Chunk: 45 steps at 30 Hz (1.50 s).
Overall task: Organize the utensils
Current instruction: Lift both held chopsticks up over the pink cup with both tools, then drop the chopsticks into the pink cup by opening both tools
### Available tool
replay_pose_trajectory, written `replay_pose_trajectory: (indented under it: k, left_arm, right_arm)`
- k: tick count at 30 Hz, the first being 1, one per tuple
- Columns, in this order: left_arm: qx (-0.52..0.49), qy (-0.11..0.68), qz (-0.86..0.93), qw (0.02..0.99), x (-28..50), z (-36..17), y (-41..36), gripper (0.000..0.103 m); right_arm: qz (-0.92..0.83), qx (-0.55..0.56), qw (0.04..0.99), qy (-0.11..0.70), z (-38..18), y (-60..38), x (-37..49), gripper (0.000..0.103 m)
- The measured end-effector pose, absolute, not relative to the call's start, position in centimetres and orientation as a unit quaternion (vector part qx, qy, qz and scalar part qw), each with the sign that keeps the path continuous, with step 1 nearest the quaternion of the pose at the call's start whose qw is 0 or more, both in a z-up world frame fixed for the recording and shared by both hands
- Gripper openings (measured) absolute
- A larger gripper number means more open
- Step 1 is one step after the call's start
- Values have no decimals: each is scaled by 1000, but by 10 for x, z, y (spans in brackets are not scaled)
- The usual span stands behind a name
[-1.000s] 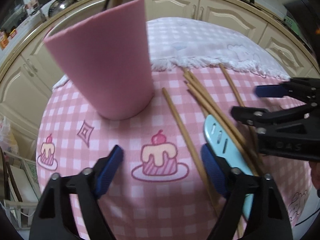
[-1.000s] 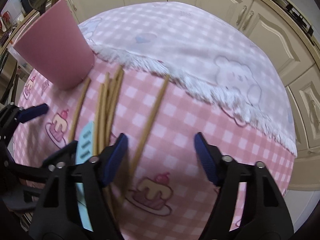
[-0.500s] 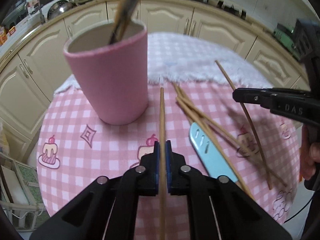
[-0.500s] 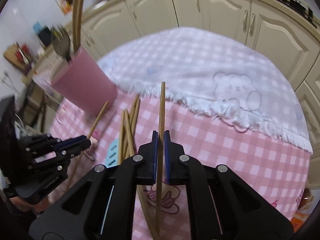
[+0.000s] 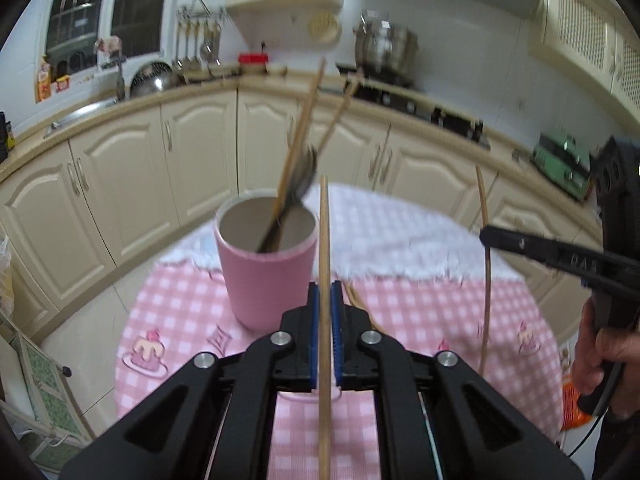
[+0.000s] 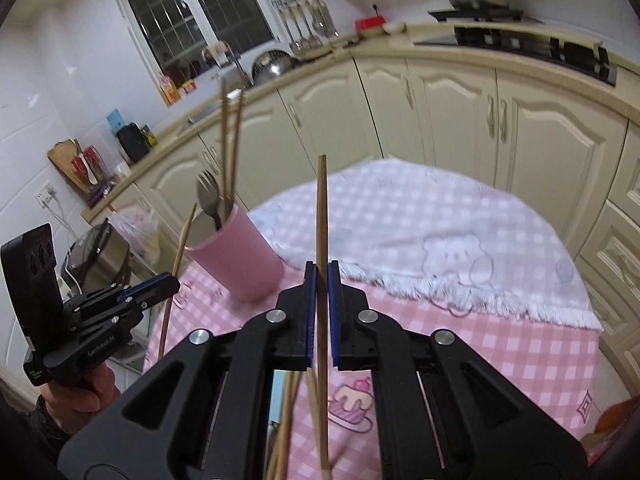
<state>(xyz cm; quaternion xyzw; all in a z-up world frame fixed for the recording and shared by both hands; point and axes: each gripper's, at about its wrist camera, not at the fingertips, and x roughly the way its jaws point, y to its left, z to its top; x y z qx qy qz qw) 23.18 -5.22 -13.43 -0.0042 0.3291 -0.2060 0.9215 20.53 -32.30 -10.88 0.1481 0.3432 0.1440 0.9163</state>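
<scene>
A pink cup [image 5: 265, 268] stands on the pink checked table [image 5: 180, 312] and holds chopsticks and a grey spork [image 6: 208, 196]. My left gripper [image 5: 325, 292] is shut on a wooden chopstick [image 5: 324, 232], held above the table just right of the cup. My right gripper [image 6: 321, 276] is shut on another chopstick [image 6: 321, 208], also lifted clear. In the left wrist view the right gripper [image 5: 486, 236] shows at the right with its chopstick [image 5: 486, 280]. In the right wrist view the left gripper [image 6: 172, 282] shows at the left beside the cup [image 6: 236, 260]. More chopsticks [image 6: 286, 432] lie on the table below.
A white bear-print cloth [image 6: 440, 232] covers the far half of the round table. Cream kitchen cabinets [image 5: 120, 184] curve behind, with a sink, pots and a stove on the counter. A person's hand [image 5: 604, 352] grips the right tool's handle.
Both grippers closed from open, each onto a chopstick lying on the table, then rose and tilted up. The chopsticks now stand clear of the cloth, with the cup's opening in view.
</scene>
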Motion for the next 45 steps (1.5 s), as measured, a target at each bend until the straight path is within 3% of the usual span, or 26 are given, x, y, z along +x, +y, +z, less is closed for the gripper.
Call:
replay_pose_trajectory:
  k: [23, 32, 45]
  left_arm:
    - [-64, 128, -176, 974, 270, -10, -29, 5]
    - [-89, 97, -178, 975, 309, 5, -25, 5]
    - [-92, 122, -180, 972, 340, -29, -31, 6]
  right_arm:
    - [211, 122, 957, 158, 37, -262, 235, 6]
    - [208, 128, 959, 141, 40, -241, 275, 6]
    - [207, 127, 956, 167, 8, -227, 305, 6]
